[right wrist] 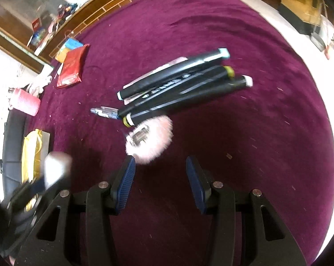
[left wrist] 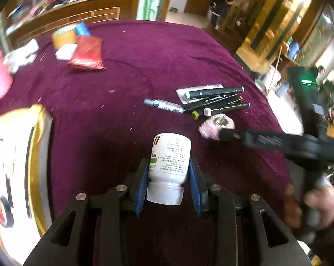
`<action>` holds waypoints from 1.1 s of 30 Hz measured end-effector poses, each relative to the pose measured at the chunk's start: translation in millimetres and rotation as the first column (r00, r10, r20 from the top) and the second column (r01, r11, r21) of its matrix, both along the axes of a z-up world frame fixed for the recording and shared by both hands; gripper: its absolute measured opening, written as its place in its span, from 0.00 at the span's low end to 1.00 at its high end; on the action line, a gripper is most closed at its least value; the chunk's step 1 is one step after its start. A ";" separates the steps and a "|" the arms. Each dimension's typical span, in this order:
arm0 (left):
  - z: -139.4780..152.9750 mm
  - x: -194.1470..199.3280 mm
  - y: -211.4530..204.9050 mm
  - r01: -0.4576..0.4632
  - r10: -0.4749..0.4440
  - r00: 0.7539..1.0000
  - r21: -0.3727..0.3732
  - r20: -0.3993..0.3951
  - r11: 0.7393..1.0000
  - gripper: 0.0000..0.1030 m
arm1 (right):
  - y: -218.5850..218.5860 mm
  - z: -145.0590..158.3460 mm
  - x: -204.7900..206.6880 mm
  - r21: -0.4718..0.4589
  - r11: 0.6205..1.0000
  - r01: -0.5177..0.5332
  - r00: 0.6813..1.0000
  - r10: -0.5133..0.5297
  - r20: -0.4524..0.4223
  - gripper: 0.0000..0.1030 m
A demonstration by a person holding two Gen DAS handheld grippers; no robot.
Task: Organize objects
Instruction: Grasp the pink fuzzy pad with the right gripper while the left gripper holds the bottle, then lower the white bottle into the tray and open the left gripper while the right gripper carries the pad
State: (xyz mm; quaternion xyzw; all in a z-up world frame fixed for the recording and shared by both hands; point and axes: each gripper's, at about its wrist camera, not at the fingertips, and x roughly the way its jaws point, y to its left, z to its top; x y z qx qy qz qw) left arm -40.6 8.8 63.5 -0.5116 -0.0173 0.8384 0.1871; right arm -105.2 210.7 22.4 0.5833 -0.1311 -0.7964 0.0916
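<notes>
Here, three markers (right wrist: 180, 86), one bottle (left wrist: 169, 166)

Hall – velvet tablecloth (left wrist: 144, 51), wooden counter (left wrist: 78, 11)

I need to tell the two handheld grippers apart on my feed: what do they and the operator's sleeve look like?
Both look alike. The left gripper and right gripper have matte black, angular linkage frames with triangular cut-outs and round silver pivot pins. Their fingers carry dark blue ribbed pads. In the left wrist view, the hand wraps a black pistol-style handle, with what looks like a dark maroon sleeve. No cables or markings show.
</notes>
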 end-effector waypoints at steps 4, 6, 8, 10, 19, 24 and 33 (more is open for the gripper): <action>9.2 21.1 -26.6 -0.056 0.057 0.998 0.031 -0.005 0.998 0.29 | -13.8 -1.5 -10.2 -0.005 1.000 -0.003 1.000 0.003 -0.030 0.44; 10.4 27.4 -40.6 -0.090 0.090 0.996 0.044 0.003 0.995 0.29 | -21.6 -1.5 -15.2 0.000 1.000 -0.006 1.000 0.006 -0.026 0.44; 9.8 33.8 -56.1 -0.126 0.125 0.992 0.068 0.018 0.990 0.29 | -26.9 -3.0 -20.1 -0.004 1.000 0.003 1.000 -0.003 -0.010 0.44; 9.1 38.5 -67.7 -0.151 0.151 0.988 0.069 0.019 0.986 0.29 | -28.1 -4.1 -22.8 -0.013 1.000 0.021 1.000 -0.021 -0.003 0.44; 15.9 63.4 -121.5 -0.222 0.223 0.975 0.112 0.004 0.969 0.29 | -18.5 -4.7 -13.7 -0.036 0.996 0.082 0.996 -0.081 0.028 0.32; 19.7 71.5 -156.3 -0.247 0.250 0.968 0.126 -0.004 0.961 0.29 | -15.0 1.4 9.6 -0.085 0.990 0.108 0.993 -0.104 0.058 0.32; 6.2 84.5 -207.7 -0.284 0.281 0.959 0.080 0.043 0.955 0.29 | -91.2 55.1 49.1 -0.158 0.987 -0.008 1.000 0.006 -0.013 0.32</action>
